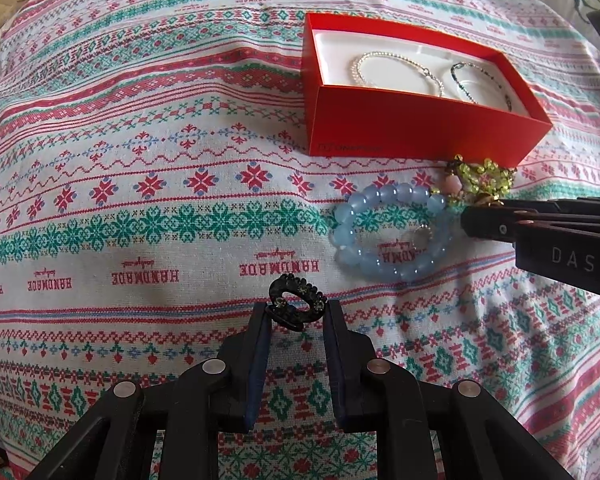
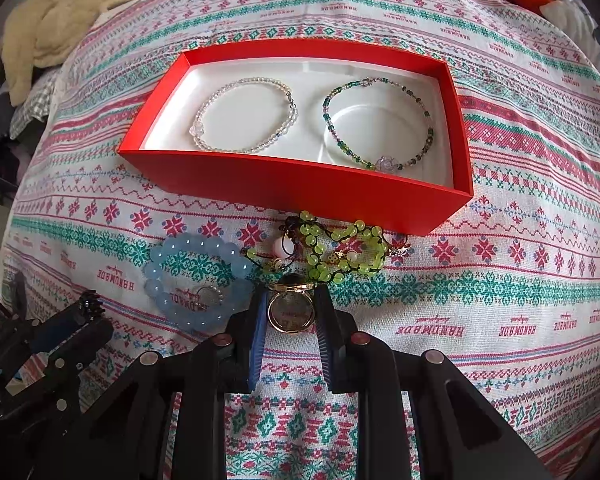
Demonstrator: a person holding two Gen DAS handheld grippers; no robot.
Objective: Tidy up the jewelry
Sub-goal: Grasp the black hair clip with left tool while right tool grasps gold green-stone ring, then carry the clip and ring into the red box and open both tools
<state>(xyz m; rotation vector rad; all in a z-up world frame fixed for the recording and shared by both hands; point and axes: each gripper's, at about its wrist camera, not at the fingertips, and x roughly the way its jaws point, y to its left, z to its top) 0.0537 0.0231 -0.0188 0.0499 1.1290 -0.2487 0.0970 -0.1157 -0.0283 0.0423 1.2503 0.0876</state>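
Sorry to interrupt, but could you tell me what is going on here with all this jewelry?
A person is sorting jewelry into a red box with two handheld grippers. The left gripper holds a small black ring; the right gripper is closed around a gold ring. A clear bead bracelet and a green bead bracelet lie in the box. A blue bead bracelet and a yellow-green beaded piece remain on the patterned cloth.

red box (image 2: pixel 296 186): open, centre, two bracelets inside | blue bead bracelet (image 2: pixel 196 280): flat, lower left | gold ring (image 2: pixel 291 312): lower centre | black ring (image 1: pixel 297 303): lower centre
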